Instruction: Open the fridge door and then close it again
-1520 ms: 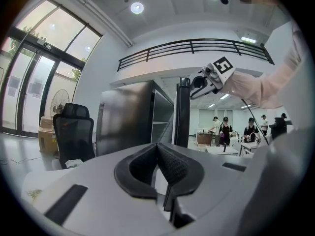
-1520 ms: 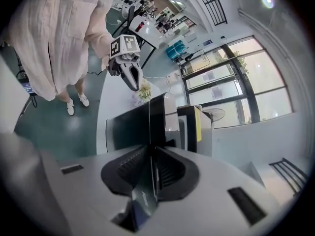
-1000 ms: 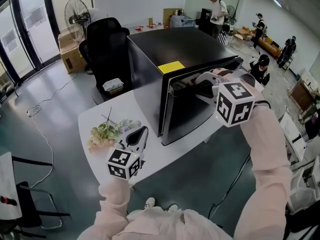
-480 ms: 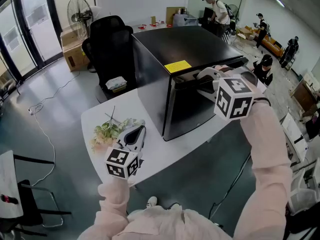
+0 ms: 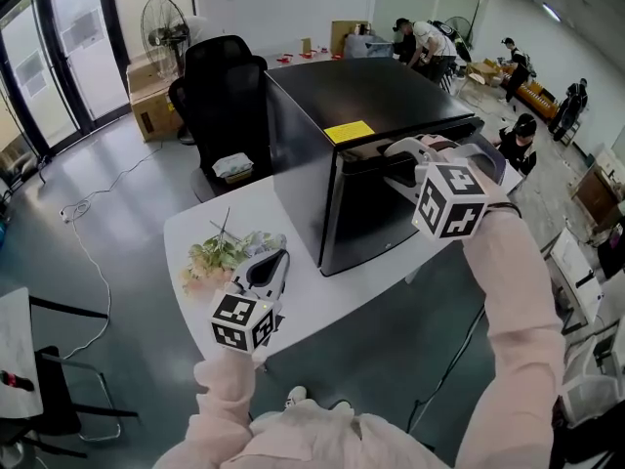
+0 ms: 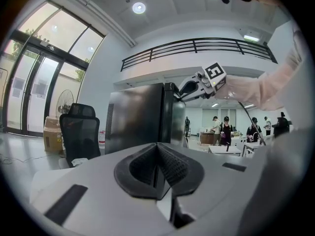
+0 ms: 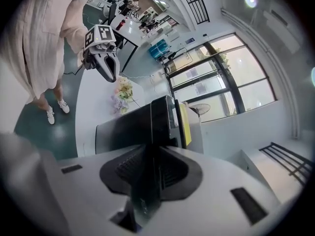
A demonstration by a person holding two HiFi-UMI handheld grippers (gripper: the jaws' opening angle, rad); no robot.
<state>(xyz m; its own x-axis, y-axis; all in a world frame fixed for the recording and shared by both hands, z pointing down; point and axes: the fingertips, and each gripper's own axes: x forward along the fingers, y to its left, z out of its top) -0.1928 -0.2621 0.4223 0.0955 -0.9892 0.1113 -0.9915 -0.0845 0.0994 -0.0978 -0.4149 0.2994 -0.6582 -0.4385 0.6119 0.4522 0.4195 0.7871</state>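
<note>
A black mini fridge (image 5: 371,96) with a yellow sticker (image 5: 349,131) stands on a white table (image 5: 322,296). Its door (image 5: 376,213) lies almost flush with the body. My right gripper (image 5: 395,164) is at the door's top edge, and in the right gripper view that dark edge (image 7: 147,132) fills the gap between its pads. Its jaws have just been opening, with the door edge still between them. My left gripper (image 5: 274,261) hovers over the table left of the fridge, shut on nothing. The left gripper view looks at the fridge (image 6: 135,117) and the right gripper (image 6: 184,88).
A bunch of artificial flowers (image 5: 220,257) lies on the table by the left gripper. A black office chair (image 5: 225,86) stands behind the table, with a fan (image 5: 161,27) and a cardboard box (image 5: 146,86) beyond. People work at the back right. A cable (image 5: 83,252) runs across the floor.
The fridge door has swung from ajar to almost closed, with the right gripper following its top edge. The left gripper has stayed over the table.
</note>
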